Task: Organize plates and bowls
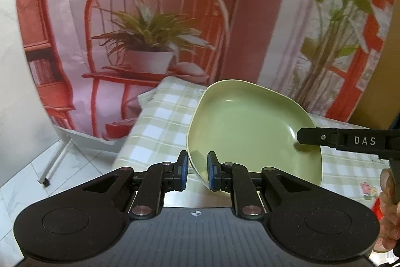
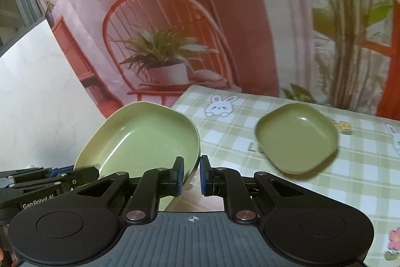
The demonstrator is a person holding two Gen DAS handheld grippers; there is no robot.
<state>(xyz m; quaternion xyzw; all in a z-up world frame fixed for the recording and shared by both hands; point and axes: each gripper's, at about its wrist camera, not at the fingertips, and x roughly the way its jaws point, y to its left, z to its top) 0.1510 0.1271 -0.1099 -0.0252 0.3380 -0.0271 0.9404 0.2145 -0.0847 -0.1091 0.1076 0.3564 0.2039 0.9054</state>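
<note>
Left tool [image 1: 196,170] and right tool [image 2: 192,174] each pinch opposite rims of the green plate [image 1: 250,126], held tilted above the worktop [image 2: 362,179]; a green bowl [image 2: 297,139] is near.

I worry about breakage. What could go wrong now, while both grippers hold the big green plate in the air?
1. The big green plate is tilted and pinched only at its rim by the left gripper and the right gripper; it may slip.
2. Lowered carelessly, it could knock the small green bowl.
</note>
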